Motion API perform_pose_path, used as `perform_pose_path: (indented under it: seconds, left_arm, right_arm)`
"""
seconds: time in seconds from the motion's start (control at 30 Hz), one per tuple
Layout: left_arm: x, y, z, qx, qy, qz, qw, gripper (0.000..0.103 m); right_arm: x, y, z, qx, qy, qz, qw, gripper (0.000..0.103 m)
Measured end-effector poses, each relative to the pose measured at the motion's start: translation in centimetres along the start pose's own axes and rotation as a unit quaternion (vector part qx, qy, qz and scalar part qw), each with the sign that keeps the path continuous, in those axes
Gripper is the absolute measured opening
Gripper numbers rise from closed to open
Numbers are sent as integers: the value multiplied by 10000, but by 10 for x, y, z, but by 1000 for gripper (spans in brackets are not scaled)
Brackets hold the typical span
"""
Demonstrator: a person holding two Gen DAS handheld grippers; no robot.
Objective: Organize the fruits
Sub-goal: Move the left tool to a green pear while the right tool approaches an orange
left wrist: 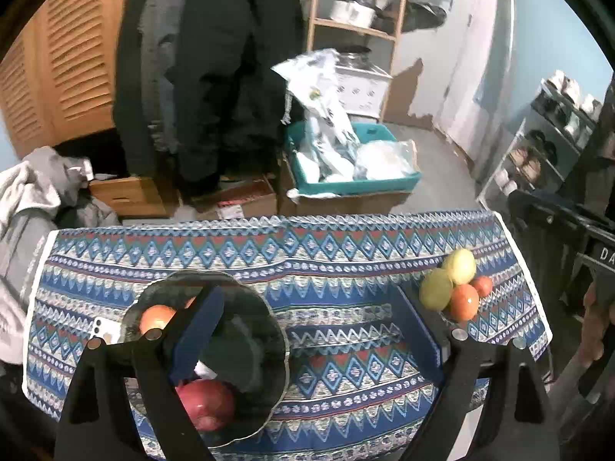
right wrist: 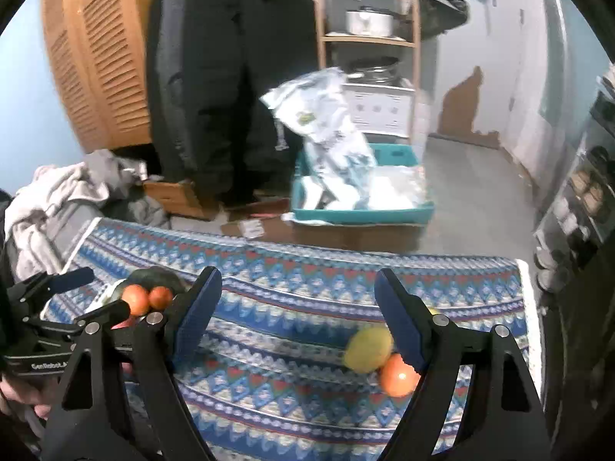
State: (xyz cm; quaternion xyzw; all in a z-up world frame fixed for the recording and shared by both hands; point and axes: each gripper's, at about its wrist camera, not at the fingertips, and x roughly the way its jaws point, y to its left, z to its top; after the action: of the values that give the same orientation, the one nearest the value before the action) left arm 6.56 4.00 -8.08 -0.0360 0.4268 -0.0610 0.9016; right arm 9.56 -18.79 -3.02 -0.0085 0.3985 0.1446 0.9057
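Note:
A dark glass bowl (left wrist: 261,330) sits on the patterned cloth at the left. It holds a red apple (left wrist: 209,403) and an orange fruit (left wrist: 155,317). My left gripper (left wrist: 307,330) is open and empty, its left finger over the bowl. A pile of fruit lies at the right: two yellow-green lemons (left wrist: 459,265) and orange fruits (left wrist: 464,301). My right gripper (right wrist: 298,307) is open and empty above the cloth, its right finger just above a lemon (right wrist: 367,349) and an orange (right wrist: 398,376). The bowl with oranges (right wrist: 136,297) shows far left there.
The table (left wrist: 346,253) with the blue patterned cloth ends at a far edge. Beyond it stand cardboard boxes, a teal bin (left wrist: 357,184) of plastic bags, hanging dark coats, a wooden shelf and a shoe rack (left wrist: 538,146). Clothes lie heaped at the left (left wrist: 34,192).

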Motion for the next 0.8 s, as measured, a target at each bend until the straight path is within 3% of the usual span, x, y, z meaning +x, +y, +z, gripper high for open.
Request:
perform_pose_path:
  seconds: [0.3,0.8]
  left_arm:
    - [22,-48,8,383,190,-233,9988,90]
    - [61,-120,2,961,680,-619,9911,90]
  right_arm:
    - [-12,-54,-22,347,38,-427,9985,82]
    - [-18,-117,-62,790,275,-769,9935,82]
